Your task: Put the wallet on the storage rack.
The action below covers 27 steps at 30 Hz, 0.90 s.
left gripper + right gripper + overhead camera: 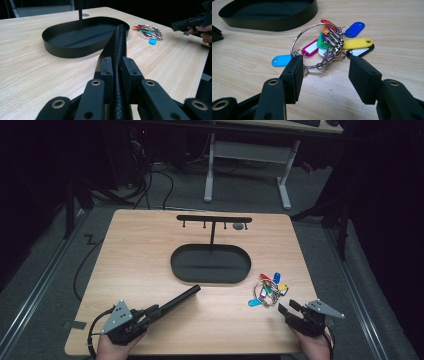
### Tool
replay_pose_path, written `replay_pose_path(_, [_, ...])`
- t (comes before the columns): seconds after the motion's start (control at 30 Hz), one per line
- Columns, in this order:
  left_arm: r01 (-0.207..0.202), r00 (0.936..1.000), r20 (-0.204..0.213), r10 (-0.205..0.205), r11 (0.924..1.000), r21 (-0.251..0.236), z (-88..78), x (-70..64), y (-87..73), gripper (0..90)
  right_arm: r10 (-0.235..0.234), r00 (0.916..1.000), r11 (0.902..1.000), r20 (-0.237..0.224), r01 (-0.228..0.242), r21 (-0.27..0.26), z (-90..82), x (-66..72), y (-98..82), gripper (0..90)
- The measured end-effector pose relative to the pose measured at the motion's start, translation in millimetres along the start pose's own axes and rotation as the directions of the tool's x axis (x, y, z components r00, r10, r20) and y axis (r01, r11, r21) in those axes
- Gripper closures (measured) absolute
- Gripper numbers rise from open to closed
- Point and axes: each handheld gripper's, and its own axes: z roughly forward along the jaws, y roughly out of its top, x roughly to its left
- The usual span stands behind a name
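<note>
Left gripper (159,311) sits at the near-left of the worktop (140,250), clamped on a black rod (181,298). Rod is textured, woven-looking in the left gripper view (119,57), pinched between both pads. It runs forward and right, far end touching or just short of the tray's near rim; can't tell which.

Tray (177,270) is a black oval with a low wall, mid-worktop. A thin post rises from its far side to a horizontal bar (214,218) with small pegs hanging under it. A small dark disc (238,226) lies on the worktop under the bar's right end.

Key ring bundle (267,288) lies flat on the worktop, right of the tray, near but apart. Large metal ring (312,42) with a short chain and plastic tags: light blue (280,60), magenta, green, orange, red, dark blue (354,29), yellow (357,43), plus one black-edged white tag.

Right gripper (288,308) is at the near-right, jaws spread wide, holding nothing. In the right gripper view (324,71) the pads sit either side of the ring's near edge, just short of it, left pad beside the blue tag.

Room: bare wood between the two grippers and across the left half of the worktop. The bundle is well in from the right edge. Both hands sit at the near edge.
</note>
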Motion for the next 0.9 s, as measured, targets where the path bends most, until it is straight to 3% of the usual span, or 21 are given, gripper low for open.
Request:
replay_pose_path(0.67, [0.07, 0.996, -0.053, -0.072, 0.9967, -0.04, -1.7, 30.6, -2.3, 78.3, 0.003, 1.0, 1.0, 0.003, -0.003, 0.003, 0.8, -0.1, 0.0, 46.1])
replay_pose_path(0.9, [0.074, 0.9955, -0.056, -0.076, 0.9964, -0.04, -1.7, 33.6, -2.7, 77.6, 0.004, 1.0, 1.0, 0.003, -0.004, 0.005, 0.9, -0.6, -0.1, 46.1])
